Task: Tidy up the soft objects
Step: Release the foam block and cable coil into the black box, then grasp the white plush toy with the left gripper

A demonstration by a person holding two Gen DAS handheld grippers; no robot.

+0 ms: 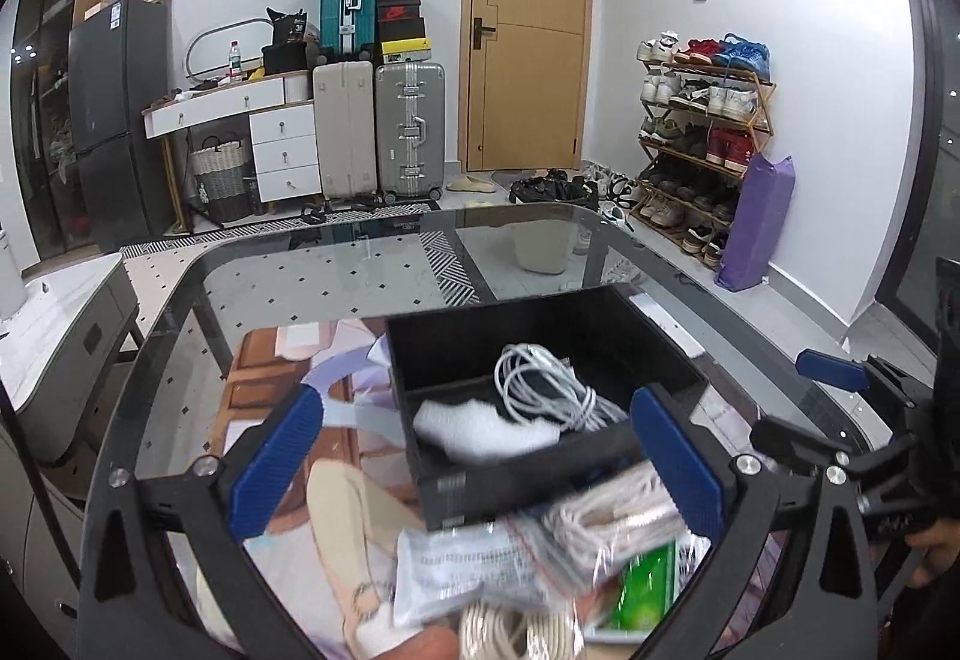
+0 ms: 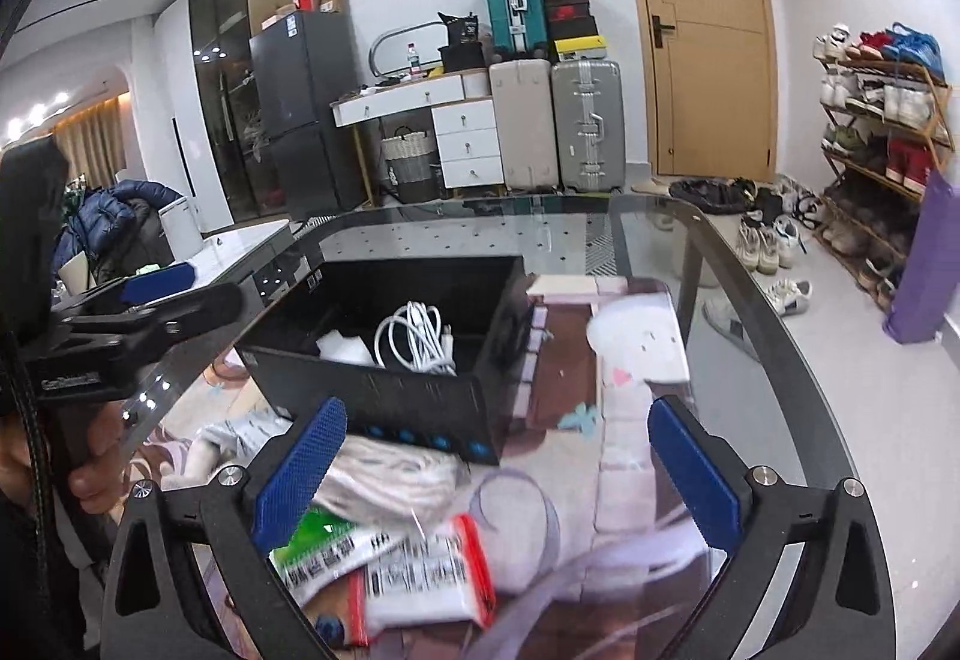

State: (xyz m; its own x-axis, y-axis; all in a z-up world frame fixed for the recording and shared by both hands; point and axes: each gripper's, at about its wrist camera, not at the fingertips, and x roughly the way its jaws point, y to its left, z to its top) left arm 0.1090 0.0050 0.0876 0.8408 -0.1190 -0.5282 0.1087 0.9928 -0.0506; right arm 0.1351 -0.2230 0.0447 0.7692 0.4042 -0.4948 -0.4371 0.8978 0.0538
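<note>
We take the black storage box [image 1: 540, 360] as our landmark. It sits on the glass surface [image 1: 336, 270], and inside it lie a coiled white cable [image 1: 540, 381] and a white soft pad [image 1: 480, 429] — two items that look already sorted. Just in front of the box, on the side nearer us, lies the unsorted pile: a bundle of cream rope [image 2: 384, 474] touching the box's front wall, a clear zip bag with a red strip [image 2: 432, 576], a green packet [image 2: 312, 537] and another coil of pale cord [image 1: 516, 630] at the lower edge.

The left tool [image 1: 480, 456] hangs with its jaws spread wide and nothing between its pads; the right tool [image 2: 492, 474] is likewise wide and empty, in front of the box and above the pile.

We judge that the step in hand is choosing the next piece. To do it well, we would go for the rope bundle first, since it lies on top, and close across its middle so that loops do not trail; then lift clear of the box wall before moving in.

The pile is blurred in both views — print on the bags is unreadable, and we cannot tell how many bags overlap. The box's blue front marks [image 2: 441, 441] are too small to identify.
</note>
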